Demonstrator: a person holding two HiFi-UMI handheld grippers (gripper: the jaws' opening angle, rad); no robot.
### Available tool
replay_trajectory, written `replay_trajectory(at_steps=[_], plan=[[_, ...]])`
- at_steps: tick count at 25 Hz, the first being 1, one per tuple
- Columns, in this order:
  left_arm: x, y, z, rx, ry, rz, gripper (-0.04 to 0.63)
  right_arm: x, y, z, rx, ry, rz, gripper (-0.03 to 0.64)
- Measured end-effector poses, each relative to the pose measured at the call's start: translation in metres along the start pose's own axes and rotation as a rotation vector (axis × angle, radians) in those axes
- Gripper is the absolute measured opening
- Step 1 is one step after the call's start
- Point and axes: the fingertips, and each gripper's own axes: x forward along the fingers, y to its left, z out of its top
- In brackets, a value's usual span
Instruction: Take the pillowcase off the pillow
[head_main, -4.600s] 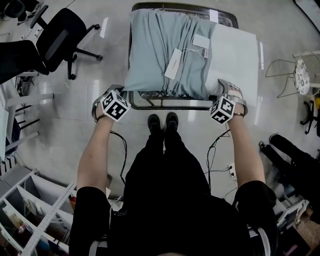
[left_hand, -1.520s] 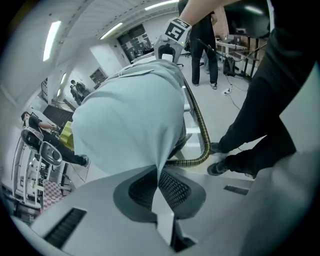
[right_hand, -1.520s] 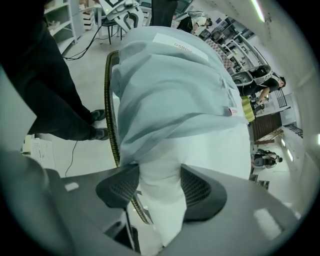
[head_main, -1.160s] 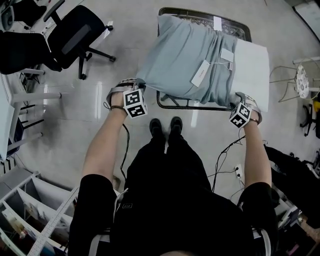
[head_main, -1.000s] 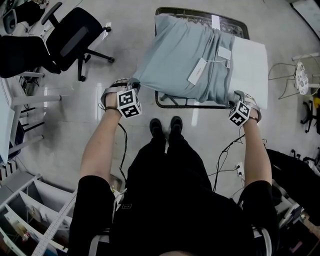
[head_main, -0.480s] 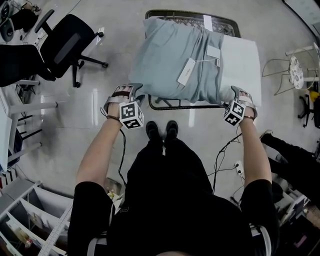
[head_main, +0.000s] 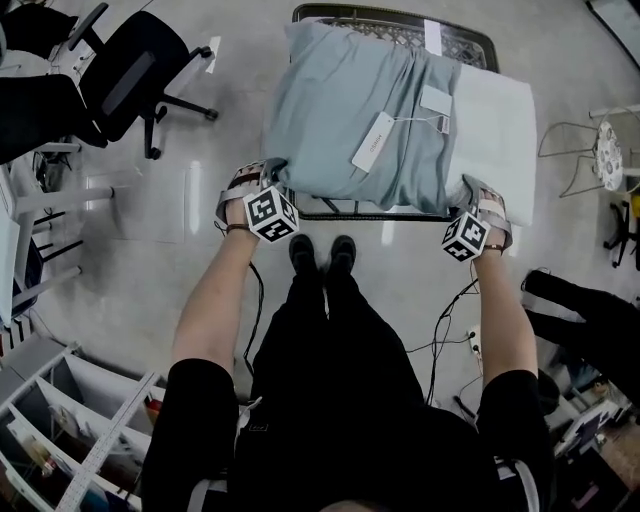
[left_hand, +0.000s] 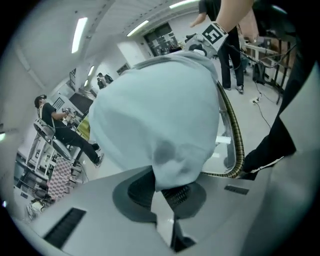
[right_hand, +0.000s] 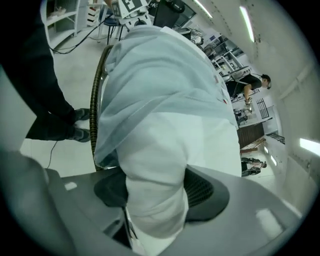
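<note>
A pale blue-grey pillowcase covers most of a white pillow lying on a dark-rimmed glass table. The bare white end of the pillow sticks out on the right. My left gripper is at the near left corner. In the left gripper view its jaws have just been closing, and the gripper pinches the pillowcase corner. My right gripper is at the near right corner. There its jaws have also just been closing, and the gripper clamps the thick white pillow corner.
Two white tags lie on the pillowcase. A black office chair stands at the left and a wire stand at the right. Shelving is at the lower left, and cables trail on the floor. The person's feet are at the table's near edge.
The left gripper has moved right and in, back onto the pillowcase's near left corner. The pillow's left end has dropped back toward the table. The right gripper has barely moved.
</note>
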Motion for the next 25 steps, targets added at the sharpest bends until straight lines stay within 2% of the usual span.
replay_trajectory(at_steps=[4,6,9,12,15,25], plan=[[-0.015,0.011,-0.005,-0.028,0.019,0.001,0.011,-0.020,-0.016,-0.001,0.017,-0.025,0.075,0.262],[-0.028,0.024,-0.012,0.016,0.045,0.013,0.009,-0.031,-0.027,0.000,0.019,-0.032,0.107,0.251],[-0.051,0.055,-0.022,0.126,0.077,0.081,0.008,-0.047,-0.042,0.002,0.018,-0.050,0.143,0.247],[-0.071,0.091,-0.033,0.130,0.092,0.141,0.008,-0.060,-0.055,0.002,0.046,-0.067,0.178,0.245],[-0.080,0.115,-0.038,0.152,0.107,0.167,0.008,-0.064,-0.055,0.001,0.064,-0.068,0.202,0.245],[-0.067,0.133,-0.065,0.115,0.146,0.109,0.008,-0.069,-0.001,-0.016,0.153,-0.076,0.242,0.245]])
